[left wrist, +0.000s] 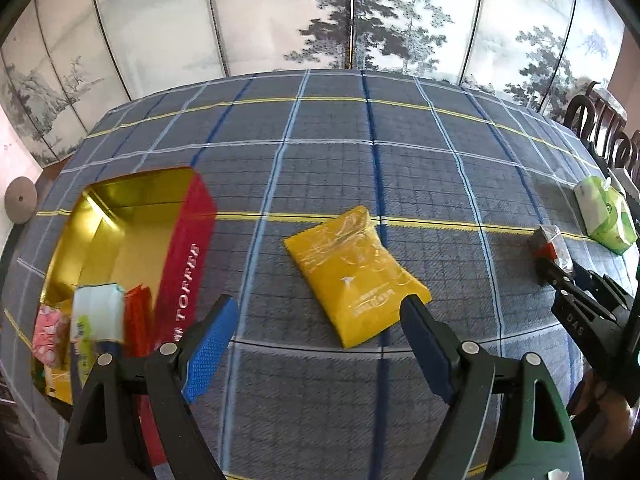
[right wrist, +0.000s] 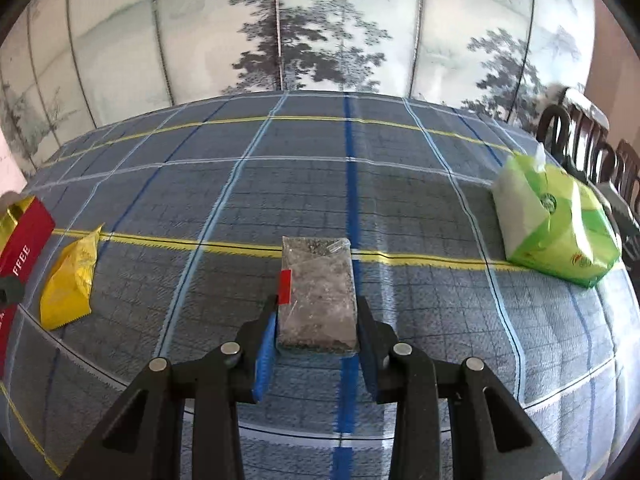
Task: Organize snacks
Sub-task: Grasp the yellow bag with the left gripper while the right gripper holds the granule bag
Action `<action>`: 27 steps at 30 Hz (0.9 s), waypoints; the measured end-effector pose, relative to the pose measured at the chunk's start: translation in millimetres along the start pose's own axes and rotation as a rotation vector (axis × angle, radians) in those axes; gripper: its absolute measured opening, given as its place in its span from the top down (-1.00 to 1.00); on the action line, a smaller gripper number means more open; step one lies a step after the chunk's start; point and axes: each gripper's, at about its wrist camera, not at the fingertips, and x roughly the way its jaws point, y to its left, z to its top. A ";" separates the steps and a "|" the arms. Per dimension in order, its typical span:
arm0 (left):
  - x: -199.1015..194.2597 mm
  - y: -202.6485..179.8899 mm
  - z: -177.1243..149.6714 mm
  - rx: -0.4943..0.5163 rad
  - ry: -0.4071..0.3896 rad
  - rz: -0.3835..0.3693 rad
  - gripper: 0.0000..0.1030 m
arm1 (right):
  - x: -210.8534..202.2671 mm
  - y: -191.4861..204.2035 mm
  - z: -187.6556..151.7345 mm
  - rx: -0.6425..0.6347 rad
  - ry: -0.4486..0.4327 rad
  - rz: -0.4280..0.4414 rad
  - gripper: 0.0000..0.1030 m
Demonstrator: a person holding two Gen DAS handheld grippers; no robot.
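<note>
Right wrist view, foreground: right tool point(right wrist: 316, 330) clamped on a clear-wrapped grey snack bar point(right wrist: 318, 296) with a red tab on its left edge; both pads press its long sides. No print readable on the bar.

Left wrist view, foreground: left tool point(left wrist: 316, 340) with fingers wide apart, nothing between them. Yellow snack packet point(left wrist: 356, 276) lies flat on the table point(left wrist: 400, 168) just beyond the fingertips, centre of frame, its near corner close to the right-hand finger. Pale print on the packet, not legible.

Lower left: red tin point(left wrist: 184, 256) with gold interior, side lettering "TOFFEE" readable. Several small packets stand in its near end: pink, white-green, red-orange.

Right edge, mid-height: green-and-white tissue pack point(left wrist: 606, 216) with a round logo, unreadable.

Far: painted folding screen point(left wrist: 320, 12) with trees behind the table.
</note>
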 end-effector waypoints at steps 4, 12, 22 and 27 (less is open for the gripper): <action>4.8 -6.5 2.8 -0.007 0.005 -0.016 -0.56 | 2.5 -0.5 1.3 0.002 0.004 0.004 0.31; 24.1 -19.1 16.2 -0.059 0.022 -0.017 -0.56 | 4.2 -4.3 0.9 0.012 0.003 0.017 0.31; 54.8 -22.1 23.6 -0.144 0.095 0.026 -0.56 | 5.4 -9.4 0.6 0.023 0.001 0.033 0.30; 61.3 -18.6 18.7 -0.145 0.129 0.009 -0.38 | 5.5 -8.9 0.6 0.024 0.001 0.034 0.30</action>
